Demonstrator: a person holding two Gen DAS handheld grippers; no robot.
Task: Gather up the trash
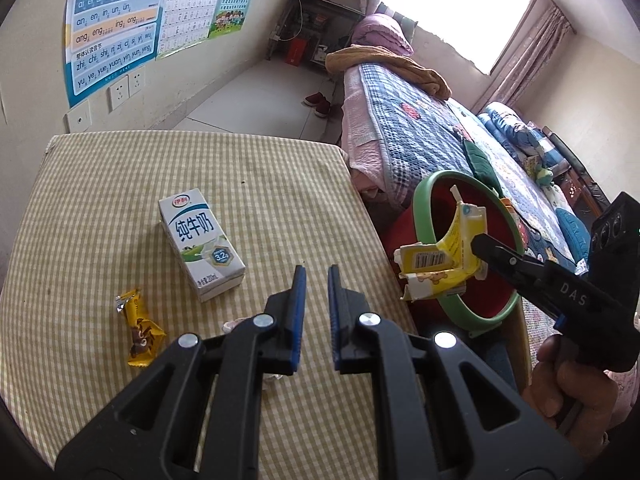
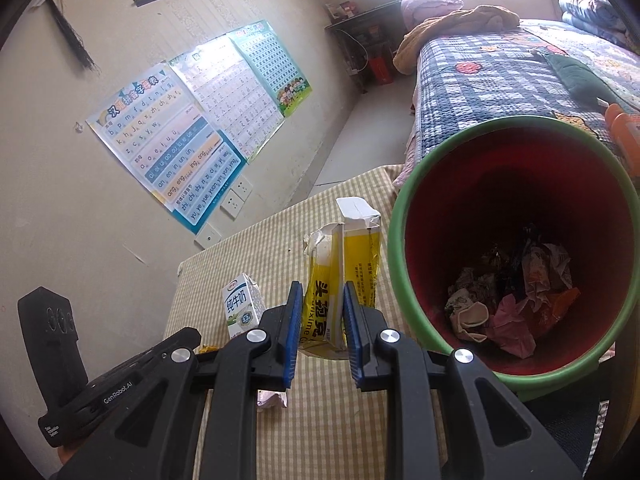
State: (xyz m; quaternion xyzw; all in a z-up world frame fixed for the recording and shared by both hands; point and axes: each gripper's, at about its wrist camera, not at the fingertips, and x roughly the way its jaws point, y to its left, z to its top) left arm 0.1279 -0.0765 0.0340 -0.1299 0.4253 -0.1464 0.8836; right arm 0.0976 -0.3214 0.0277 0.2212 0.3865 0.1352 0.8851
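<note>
My right gripper (image 2: 320, 312) is shut on a crushed yellow carton (image 2: 340, 280), held just left of the red bin with a green rim (image 2: 394, 240). In the left wrist view the same yellow carton (image 1: 440, 256) hangs over the bin's green rim (image 1: 422, 208), pinched by the right gripper (image 1: 480, 246). My left gripper (image 1: 317, 280) is shut with nothing between its blue pads, above the checked table. A white milk carton (image 1: 200, 240) lies on the table, with a yellow snack wrapper (image 1: 140, 330) to its lower left. The milk carton (image 2: 242, 304) also shows in the right wrist view.
The checked tablecloth (image 1: 100, 200) covers the table. Crumpled trash (image 2: 512, 304) lies at the bin's bottom. A bed with a plaid quilt (image 1: 420, 132) stands beyond the bin. A pale crumpled scrap (image 2: 272, 400) lies on the table under the right gripper.
</note>
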